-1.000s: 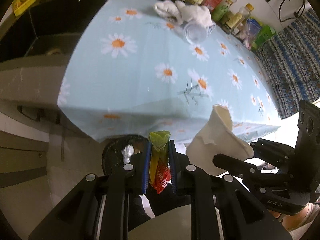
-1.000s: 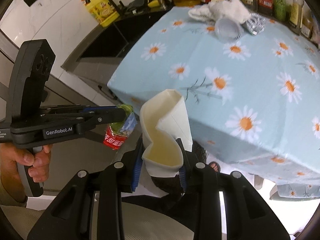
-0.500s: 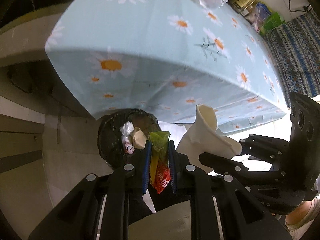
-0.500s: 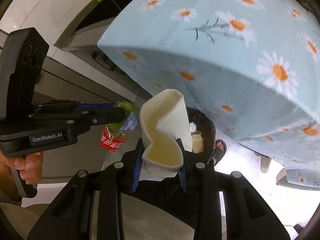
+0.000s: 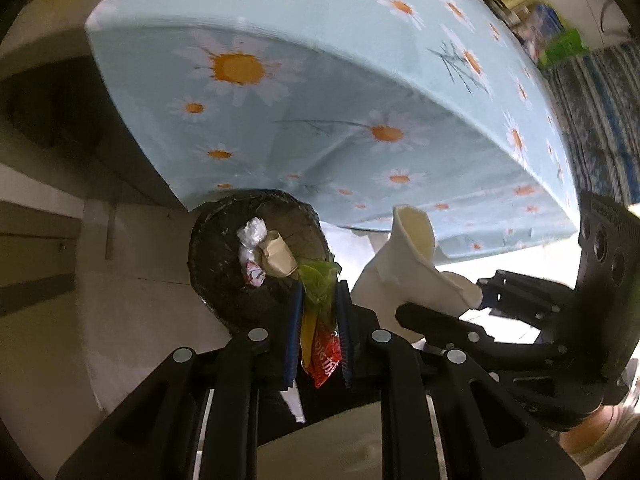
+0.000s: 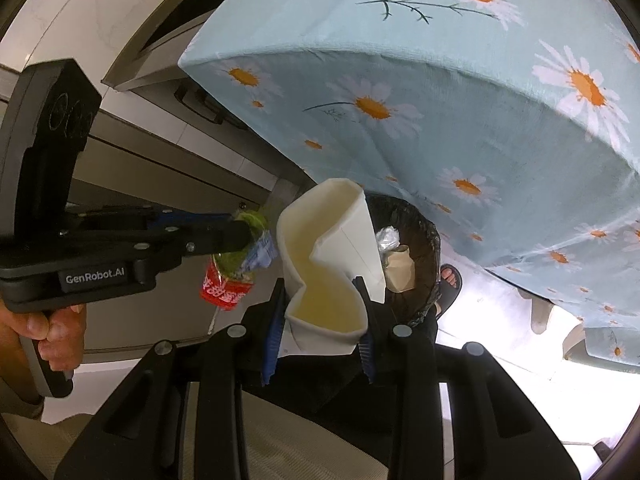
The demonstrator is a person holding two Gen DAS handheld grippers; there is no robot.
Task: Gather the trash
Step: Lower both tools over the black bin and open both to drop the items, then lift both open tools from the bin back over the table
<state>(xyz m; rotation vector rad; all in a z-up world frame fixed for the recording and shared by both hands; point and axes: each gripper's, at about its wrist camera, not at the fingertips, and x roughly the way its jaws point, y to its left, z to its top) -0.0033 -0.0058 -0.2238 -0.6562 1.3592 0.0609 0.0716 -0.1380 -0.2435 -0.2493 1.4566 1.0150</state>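
My left gripper [image 5: 318,292] is shut on a crumpled green and red snack wrapper [image 5: 320,320], held just over the near rim of the black-lined trash bin [image 5: 216,256] on the floor. The wrapper also shows in the right wrist view [image 6: 232,276]. My right gripper [image 6: 322,284] is shut on a crushed cream paper cup [image 6: 332,248], held beside the bin [image 6: 424,232]; the cup shows in the left wrist view [image 5: 412,268]. The bin holds a white wad [image 5: 252,234] and a brown paper piece [image 5: 278,256].
The table with the daisy-print blue cloth [image 5: 320,100] overhangs the bin. Bottles and packets [image 5: 532,4] stand at its far end. Grey cabinet fronts [image 6: 160,160] are to the left. A sandalled foot [image 6: 450,280] is by the bin.
Both grippers have dropped from table height toward the floor with their loads. The bin has come closer and now lies right under the wrapper and next to the cup.
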